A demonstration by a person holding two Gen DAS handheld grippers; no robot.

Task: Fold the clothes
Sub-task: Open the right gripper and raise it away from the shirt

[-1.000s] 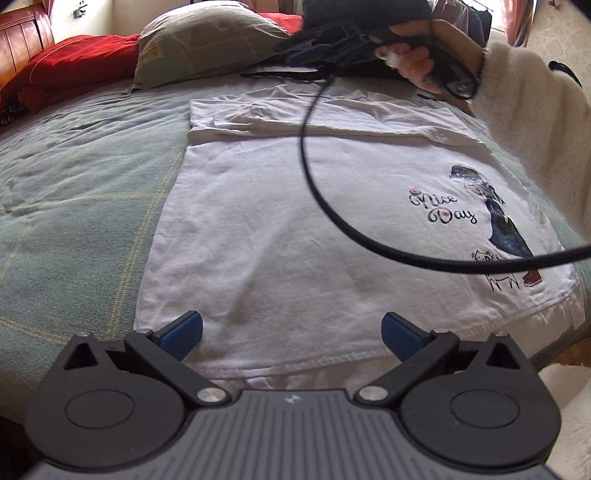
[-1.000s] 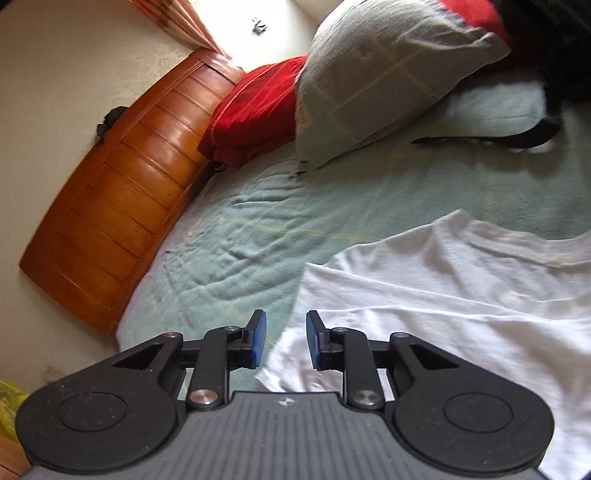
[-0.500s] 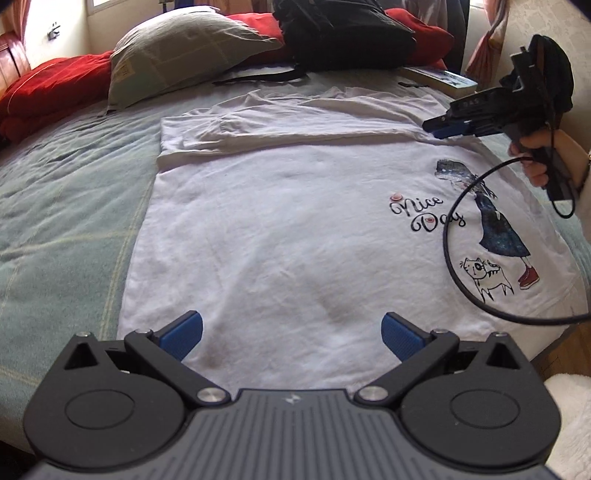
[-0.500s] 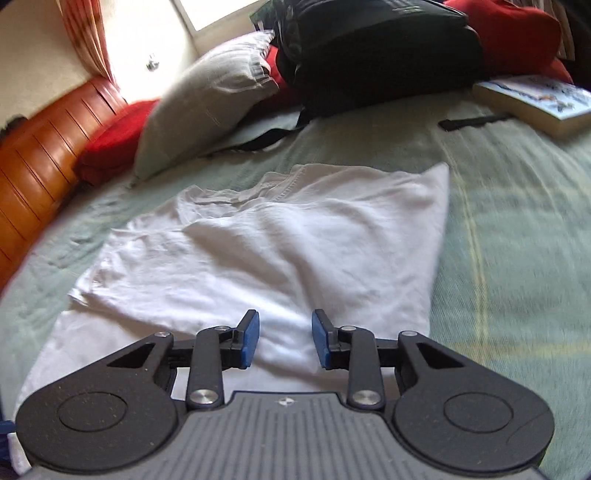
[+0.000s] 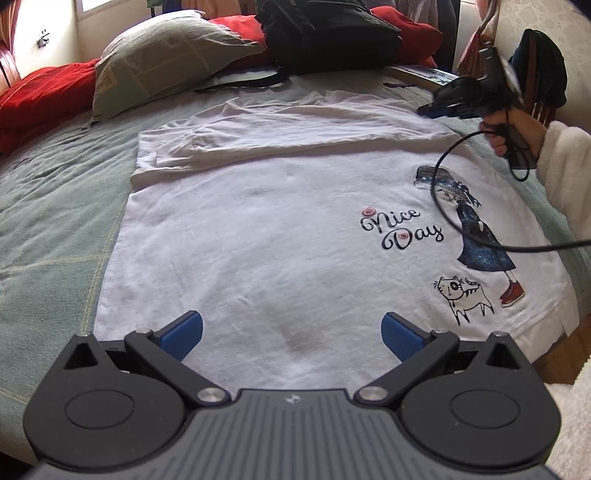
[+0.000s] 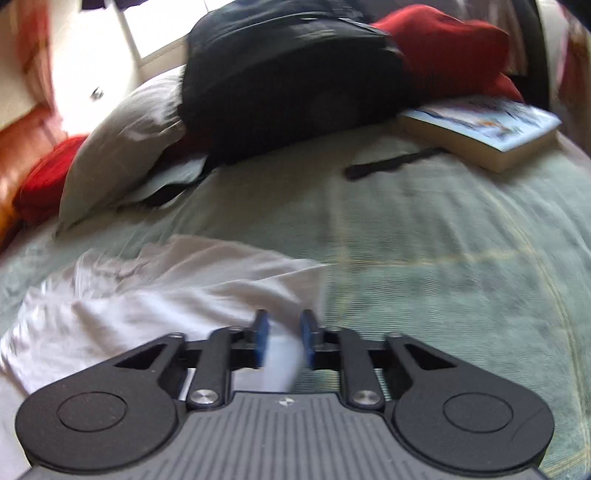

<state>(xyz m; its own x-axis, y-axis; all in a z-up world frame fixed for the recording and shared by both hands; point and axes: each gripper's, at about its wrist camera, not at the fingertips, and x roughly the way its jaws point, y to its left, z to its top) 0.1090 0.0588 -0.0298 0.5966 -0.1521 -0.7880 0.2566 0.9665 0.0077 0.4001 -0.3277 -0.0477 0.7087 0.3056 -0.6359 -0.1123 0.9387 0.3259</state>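
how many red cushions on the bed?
2. One red cushion lies at the far left beside the grey pillow; the other red cushion sits behind the black backpack at the far right. More may be hidden behind the backpack.

Bed (image 5: 55,206) under white T-shirt (image 5: 277,229)

The left wrist camera looks down and forward from the near bed edge, close above the white printed cotton T-shirt (image 5: 266,236). The right wrist camera looks from the shirt's far right corner toward the black fabric backpack (image 6: 291,77), its picture blurred. Both views share the grey-green pillow (image 5: 162,55), the backpack and the shirt's folded far strip.
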